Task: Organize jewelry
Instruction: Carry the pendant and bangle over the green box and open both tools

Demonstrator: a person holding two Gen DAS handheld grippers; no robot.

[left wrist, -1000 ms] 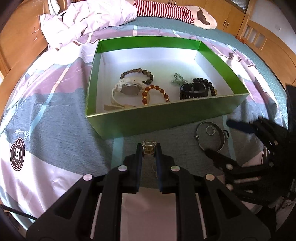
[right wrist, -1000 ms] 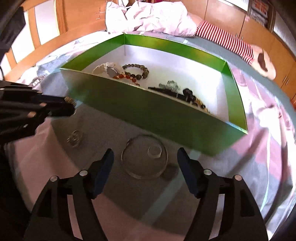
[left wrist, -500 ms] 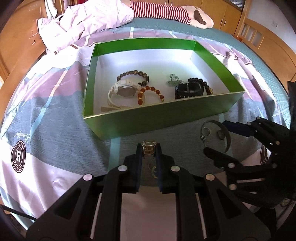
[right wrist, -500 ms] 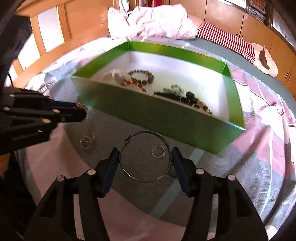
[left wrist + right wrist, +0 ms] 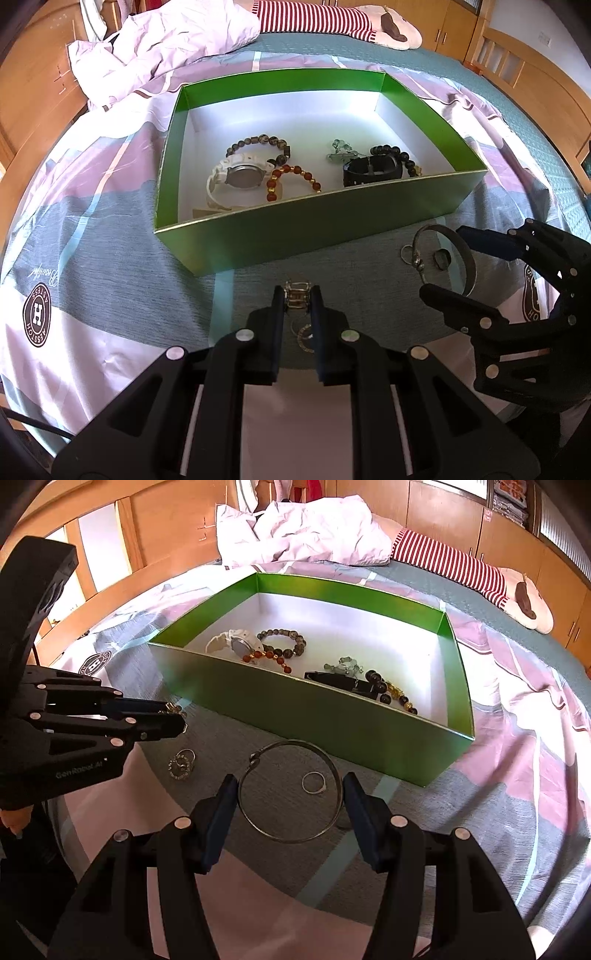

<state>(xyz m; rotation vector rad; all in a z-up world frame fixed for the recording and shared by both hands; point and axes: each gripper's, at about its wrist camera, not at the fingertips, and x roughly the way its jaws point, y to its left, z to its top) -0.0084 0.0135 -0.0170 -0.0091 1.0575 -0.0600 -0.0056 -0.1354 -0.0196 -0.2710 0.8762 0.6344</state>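
A green box with a white floor sits on the bed and holds a white watch, bead bracelets and a black band. My left gripper is shut on a small metal ring piece, held above the bedspread in front of the box; it shows in the right wrist view. My right gripper is open, its fingers either side of a thin silver bangle lying on the bed. A small ring lies inside the bangle.
A cluster of small rings lies on the bedspread left of the bangle, under my left gripper. A crumpled white sheet and a striped plush lie behind the box. Wooden bed rails run along both sides.
My right gripper has moved forward and down until its open fingers flank the bangle. My left gripper has kept hold of its ring piece and lifted slightly back from the box.
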